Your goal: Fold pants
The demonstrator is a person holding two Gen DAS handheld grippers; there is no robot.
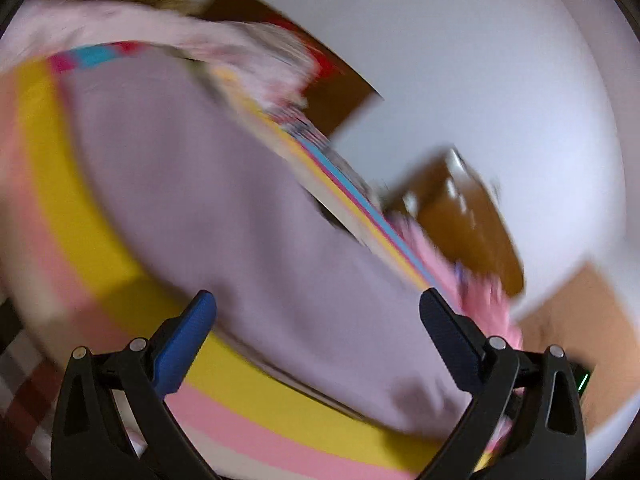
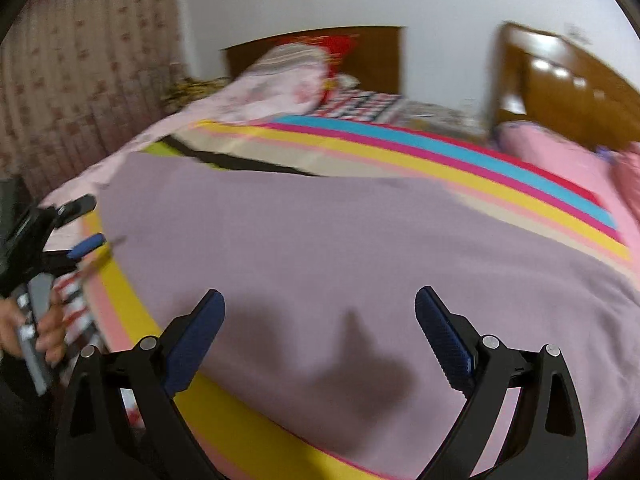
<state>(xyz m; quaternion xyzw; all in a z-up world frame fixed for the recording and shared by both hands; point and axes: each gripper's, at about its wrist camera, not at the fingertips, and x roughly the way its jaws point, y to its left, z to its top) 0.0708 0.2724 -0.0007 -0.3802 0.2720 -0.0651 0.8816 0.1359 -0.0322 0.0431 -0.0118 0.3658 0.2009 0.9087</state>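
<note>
The lilac pants [image 2: 340,248] lie spread flat on the striped bed; they also fill the left wrist view [image 1: 224,208], which is tilted and blurred. My left gripper [image 1: 318,300] is open and empty above the pants near their edge; it also shows at the far left of the right wrist view [image 2: 86,220]. My right gripper [image 2: 320,300] is open and empty, hovering over the near part of the pants.
The bed sheet [image 2: 460,148] has yellow, pink, blue and red stripes. A pink floral quilt [image 2: 272,88] is heaped at the headboard [image 2: 372,52]. A pink pillow [image 2: 560,160] lies right. A wooden cabinet [image 2: 568,84] stands right, curtains [image 2: 80,80] left.
</note>
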